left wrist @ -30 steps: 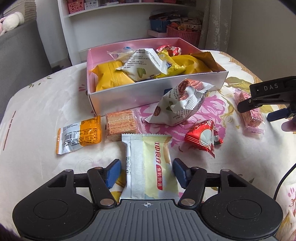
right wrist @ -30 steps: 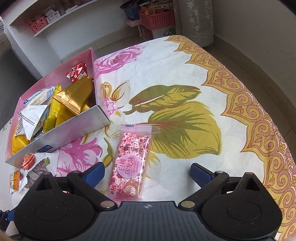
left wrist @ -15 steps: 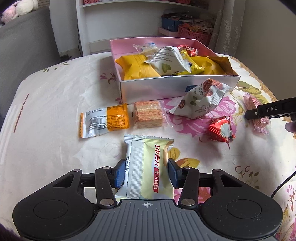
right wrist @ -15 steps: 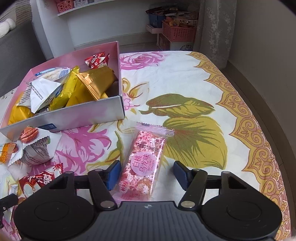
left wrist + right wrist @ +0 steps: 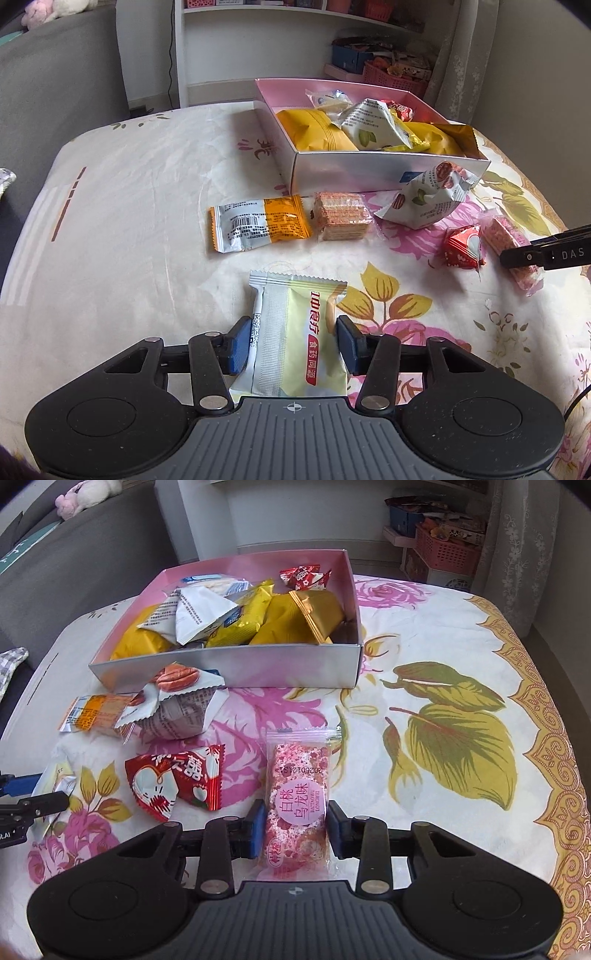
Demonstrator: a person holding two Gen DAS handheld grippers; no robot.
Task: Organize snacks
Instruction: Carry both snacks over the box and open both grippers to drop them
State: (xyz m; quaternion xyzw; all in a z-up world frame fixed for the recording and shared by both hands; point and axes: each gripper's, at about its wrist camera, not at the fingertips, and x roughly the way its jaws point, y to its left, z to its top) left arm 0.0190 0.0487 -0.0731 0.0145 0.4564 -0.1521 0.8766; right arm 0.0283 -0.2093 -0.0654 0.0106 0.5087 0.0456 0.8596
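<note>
Lying lengthwise between the left gripper [image 5: 291, 347] pads, pale wafer packet [image 5: 295, 332] pinched on the tabletop [image 5: 140, 229]; right gripper [image 5: 293, 829] likewise clamps pink bar [image 5: 297, 805]. Box [image 5: 388, 170] sits ahead, nearer the right.

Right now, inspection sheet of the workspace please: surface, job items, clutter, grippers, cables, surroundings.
Surface: floral tablecloth, wrinkled, covering the table.
Job's things: pink box holding yellow, gold, white and red packets. Loose on the cloth: orange packet, wafer pack, white nut packet, red packet, pale green packet, pink bar.
Clutter: nothing seen beyond the snacks.
Grippers: left gripper jaws closed against the sides of the pale green packet; right gripper jaws closed against the pink bar. Both packets look low over the cloth; lift cannot be told.
Cables: black cable at the right edge of the left view.
Surroundings: grey sofa, white shelf, pink basket, curtain.
</note>
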